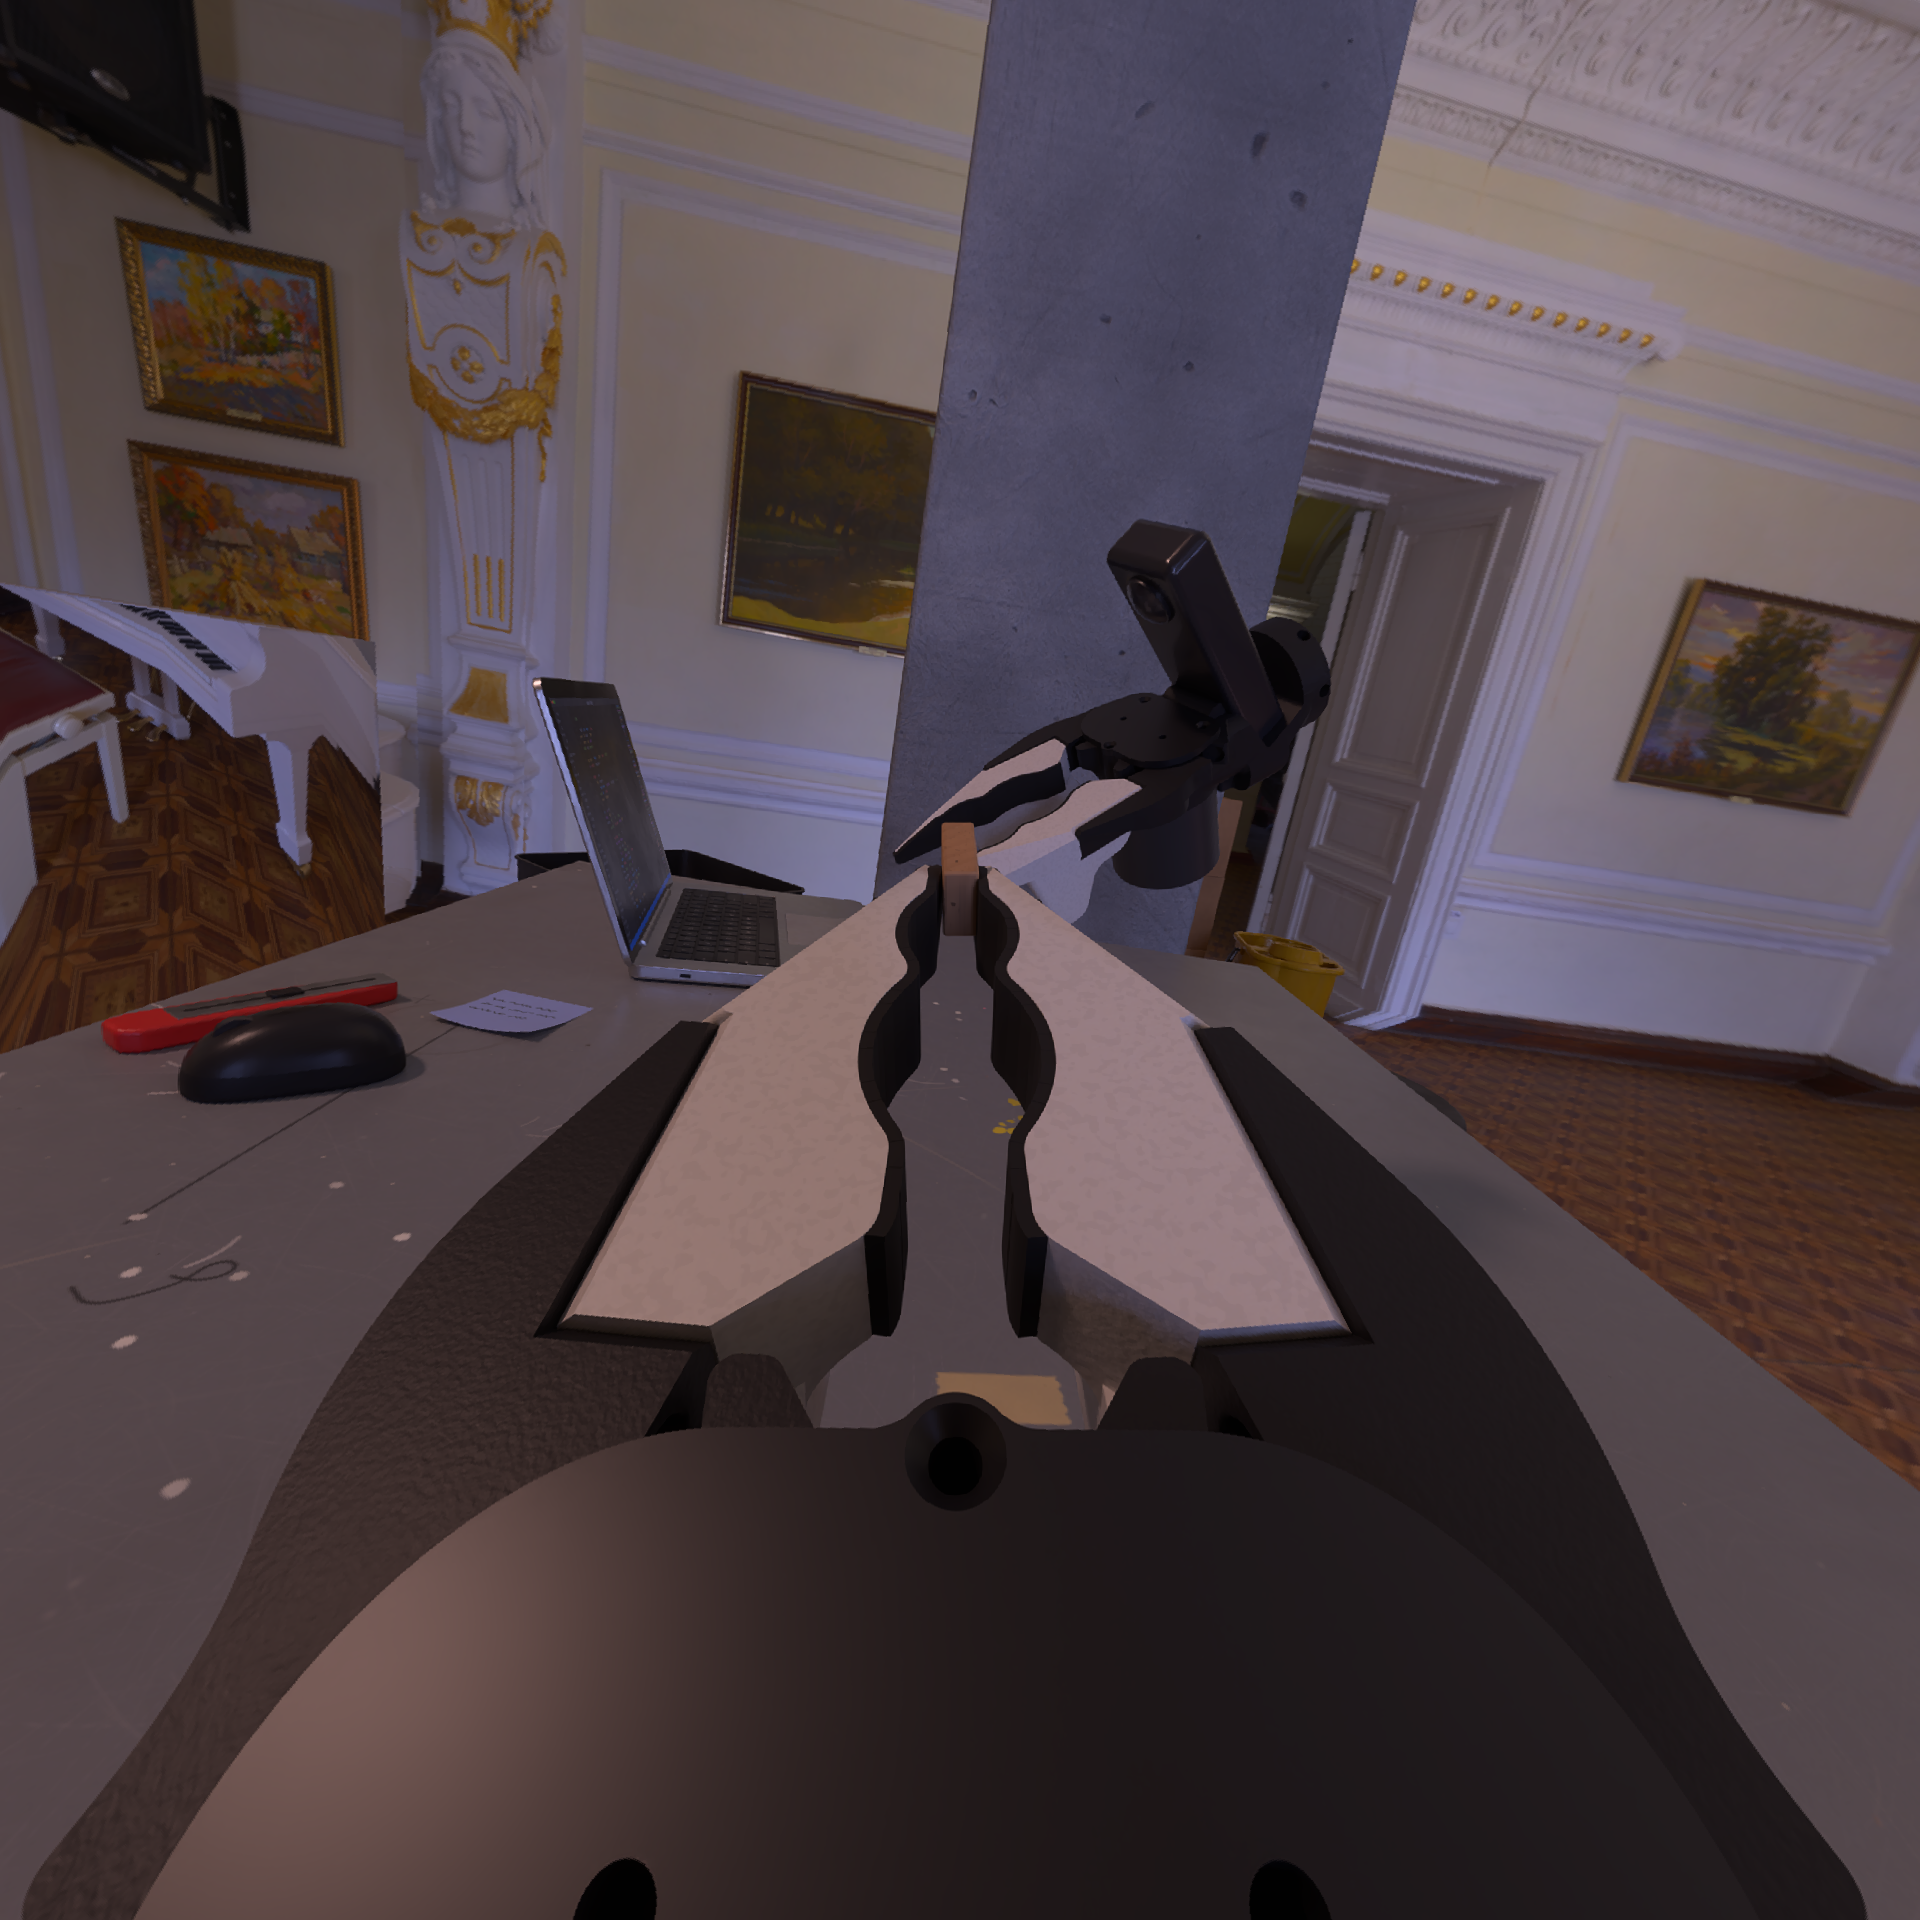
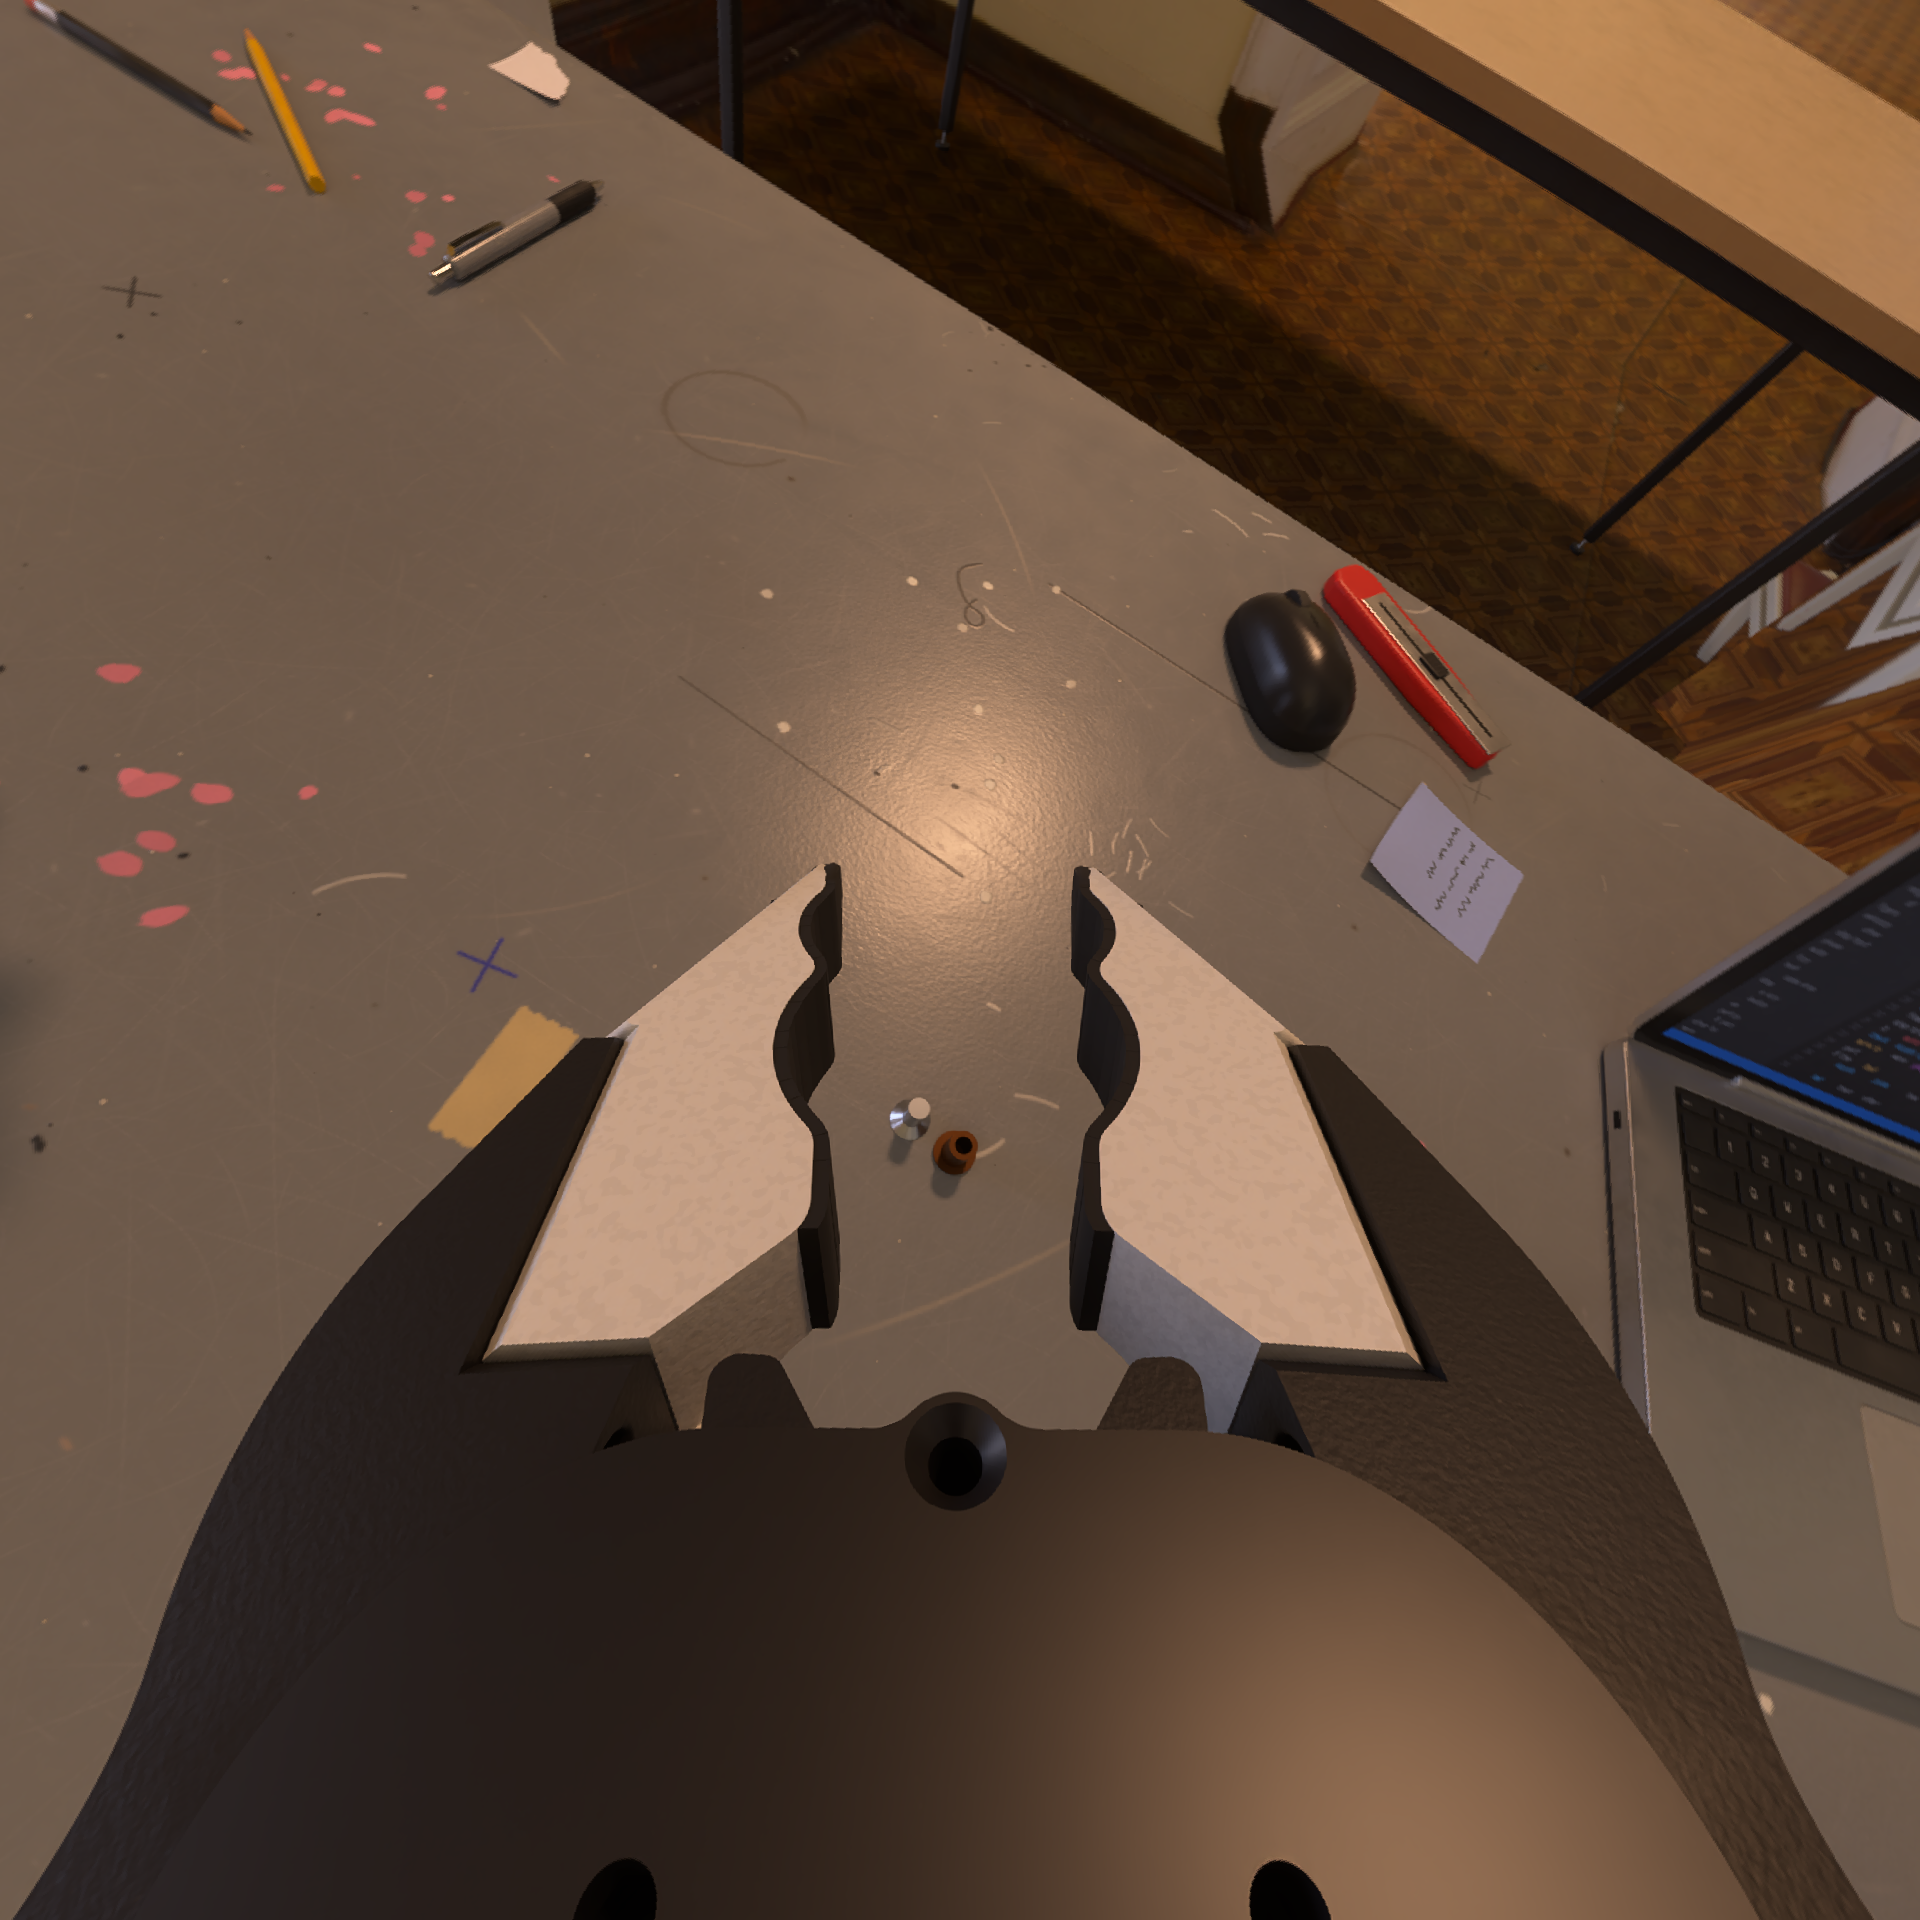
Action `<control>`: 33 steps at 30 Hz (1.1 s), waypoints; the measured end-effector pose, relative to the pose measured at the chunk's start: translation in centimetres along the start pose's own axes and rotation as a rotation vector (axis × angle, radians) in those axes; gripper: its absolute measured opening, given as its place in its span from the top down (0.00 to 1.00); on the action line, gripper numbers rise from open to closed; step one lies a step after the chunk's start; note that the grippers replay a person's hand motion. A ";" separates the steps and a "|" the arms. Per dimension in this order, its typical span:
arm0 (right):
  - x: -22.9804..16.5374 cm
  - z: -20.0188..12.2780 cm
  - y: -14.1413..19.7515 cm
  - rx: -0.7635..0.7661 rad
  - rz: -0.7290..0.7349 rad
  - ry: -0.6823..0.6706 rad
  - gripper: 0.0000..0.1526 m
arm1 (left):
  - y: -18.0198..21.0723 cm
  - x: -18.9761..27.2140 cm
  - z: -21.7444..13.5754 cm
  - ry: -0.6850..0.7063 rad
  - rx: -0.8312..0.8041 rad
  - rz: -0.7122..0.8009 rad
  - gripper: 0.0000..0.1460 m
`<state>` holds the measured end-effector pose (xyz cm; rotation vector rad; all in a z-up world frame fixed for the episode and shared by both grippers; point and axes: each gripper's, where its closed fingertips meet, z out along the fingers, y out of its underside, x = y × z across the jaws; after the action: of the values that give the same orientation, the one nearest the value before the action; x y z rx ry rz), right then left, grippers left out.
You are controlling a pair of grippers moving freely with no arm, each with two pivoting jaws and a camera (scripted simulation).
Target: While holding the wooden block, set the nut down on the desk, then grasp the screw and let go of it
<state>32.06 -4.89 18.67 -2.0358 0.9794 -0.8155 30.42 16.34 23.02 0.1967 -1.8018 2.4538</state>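
Observation:
My left gripper [image 1: 958, 883] is shut on a small wooden block [image 1: 958, 879] pinched upright at its fingertips, held above the grey desk [image 1: 260, 1195]. My right gripper [image 2: 954, 883] is open and empty, looking down at the desk [image 2: 623, 623]. Far below, between its fingers, a silver screw [image 2: 911, 1119] and a brown nut [image 2: 955, 1150] lie side by side on the desk, apart from the fingers. The right gripper also shows in the left wrist view [image 1: 997, 821], just beyond the block, with its jaws apart.
A laptop [image 1: 665, 862] [image 2: 1797, 1195], a black mouse [image 1: 291, 1049] [image 2: 1288, 670], a red utility knife [image 1: 249, 1010] [image 2: 1413, 665] and a paper note [image 1: 511, 1013] [image 2: 1446, 871] lie on the desk. A pen [image 2: 514, 234] and pencils [image 2: 283, 109] lie farther off. A grey pillar [image 1: 1122, 416] stands behind.

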 end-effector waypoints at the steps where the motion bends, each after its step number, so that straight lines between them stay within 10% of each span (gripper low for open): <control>1: 0.2 -0.2 0.1 0.000 0.008 0.006 0.71 | 0.0 0.0 0.0 -0.001 0.000 0.000 0.97; 33: -1.0 8.8 15.1 -0.609 0.059 -0.124 0.86 | 0.2 0.2 0.2 0.014 -0.013 -0.004 0.97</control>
<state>32.75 -7.89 1.43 -2.5105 1.3222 -0.3713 30.18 16.11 22.88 0.1820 -1.8097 2.4339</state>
